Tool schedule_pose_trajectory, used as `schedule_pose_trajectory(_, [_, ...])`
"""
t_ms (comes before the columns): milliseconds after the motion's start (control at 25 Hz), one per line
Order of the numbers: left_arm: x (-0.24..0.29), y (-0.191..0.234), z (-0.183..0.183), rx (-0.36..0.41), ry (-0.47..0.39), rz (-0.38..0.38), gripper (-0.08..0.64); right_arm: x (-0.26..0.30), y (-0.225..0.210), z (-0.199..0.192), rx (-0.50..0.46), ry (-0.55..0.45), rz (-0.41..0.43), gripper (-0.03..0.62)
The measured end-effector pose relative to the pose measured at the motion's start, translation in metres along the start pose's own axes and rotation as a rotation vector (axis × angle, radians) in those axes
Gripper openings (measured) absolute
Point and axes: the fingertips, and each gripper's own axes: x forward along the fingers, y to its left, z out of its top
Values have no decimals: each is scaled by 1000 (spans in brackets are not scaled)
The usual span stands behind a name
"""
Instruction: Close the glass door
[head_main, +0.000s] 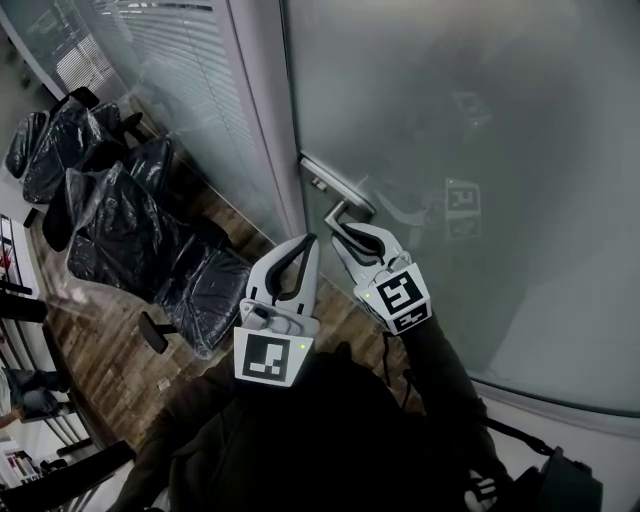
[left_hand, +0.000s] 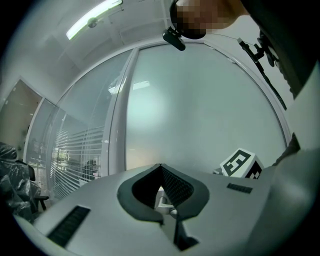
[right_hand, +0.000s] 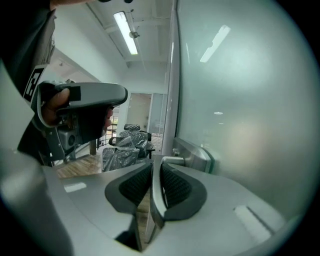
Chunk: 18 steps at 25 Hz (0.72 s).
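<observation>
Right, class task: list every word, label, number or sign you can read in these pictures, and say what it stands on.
No readable words or numbers anywhere.
left marker cube: black-and-white square pattern only, no letters.
right marker cube: same kind of pattern, no letters.
glass door: frosted, no sign or label visible.
door handle: bare metal, no brand visible.

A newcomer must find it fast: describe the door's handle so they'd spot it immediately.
Start at the frosted glass door, then go to its edge beside the pale upright frame. There a metal lever handle juts from a rectangular plate, the only fitting on the glass, pinched in the right tongs.
</observation>
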Motion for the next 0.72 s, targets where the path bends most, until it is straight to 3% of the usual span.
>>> schedule_pose_trajectory(120, [1,0,-1,1,-3,-1,-3,-7,0,12,-96,-21,-27,67])
schedule_pose_trajectory(320, [-2,-2,0,1,-7,-8,-3,-19,-1,30,-60,-89,-56,64])
schedule_pose_trajectory(480, [-3,-1,-2,1,-4,-13,-3,-22,-2,51,-138,-169,-60,51])
schedule_pose_trajectory(720, [-4,1,-3,3,-3,-4,-3,-39,2,69,-7,-206,-95,2])
